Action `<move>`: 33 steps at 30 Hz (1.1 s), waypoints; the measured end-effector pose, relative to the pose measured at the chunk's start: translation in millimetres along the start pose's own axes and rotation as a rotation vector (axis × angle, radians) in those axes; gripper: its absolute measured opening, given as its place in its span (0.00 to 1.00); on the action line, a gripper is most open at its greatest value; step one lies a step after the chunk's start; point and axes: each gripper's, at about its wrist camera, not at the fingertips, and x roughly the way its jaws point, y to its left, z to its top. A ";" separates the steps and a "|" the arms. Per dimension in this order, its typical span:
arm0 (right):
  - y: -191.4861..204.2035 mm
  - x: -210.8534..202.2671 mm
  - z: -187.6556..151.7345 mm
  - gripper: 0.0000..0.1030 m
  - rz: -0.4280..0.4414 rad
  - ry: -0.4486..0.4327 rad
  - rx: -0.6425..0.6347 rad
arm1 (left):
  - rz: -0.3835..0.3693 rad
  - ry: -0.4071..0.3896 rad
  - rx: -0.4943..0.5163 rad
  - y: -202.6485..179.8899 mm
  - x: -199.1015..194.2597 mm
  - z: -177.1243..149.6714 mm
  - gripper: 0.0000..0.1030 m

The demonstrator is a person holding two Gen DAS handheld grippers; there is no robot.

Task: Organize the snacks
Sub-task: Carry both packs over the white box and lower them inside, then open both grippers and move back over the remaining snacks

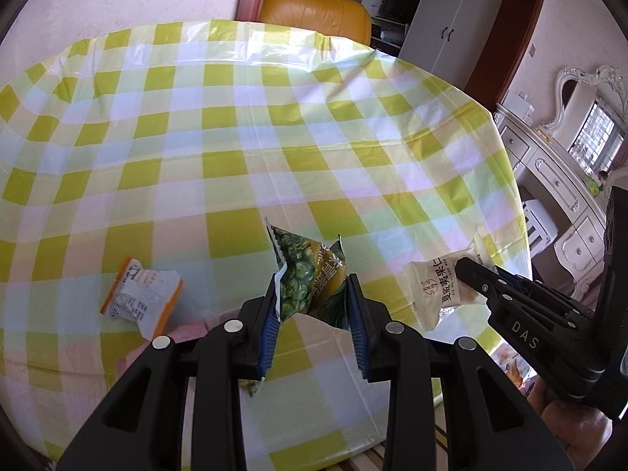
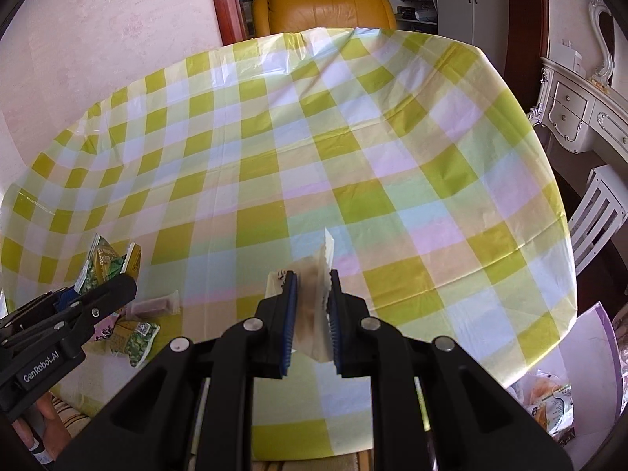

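Observation:
My left gripper [image 1: 312, 294] is shut on a green pea snack packet [image 1: 310, 274], held above the checked tablecloth [image 1: 235, 137]; the packet also shows in the right wrist view [image 2: 104, 267]. My right gripper [image 2: 312, 294] is shut on a white pastry packet [image 2: 314, 294], which in the left wrist view [image 1: 435, 286] hangs to the right of the green packet. An orange-edged white packet [image 1: 141, 298] lies on the cloth to the left. A second green pea packet [image 2: 135, 335] and a small brown bar packet [image 2: 155, 306] lie near the table's front left.
A yellow leather chair [image 2: 325, 11] stands behind the table. A white dresser [image 2: 577, 114] and a white chair [image 2: 596, 212] stand at the right. A purple-walled box [image 2: 588, 337] with more snack packets [image 2: 549, 404] sits below the table's right edge.

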 end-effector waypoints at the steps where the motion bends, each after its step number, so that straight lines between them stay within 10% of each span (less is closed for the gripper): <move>1: -6.0 -2.6 -2.3 0.15 -0.005 0.001 0.006 | -0.007 0.005 0.006 -6.2 0.1 -1.7 0.30; 33: -214.7 -61.1 -97.7 0.16 -0.290 0.114 0.274 | -0.418 0.353 0.258 -222.8 35.3 -80.5 0.32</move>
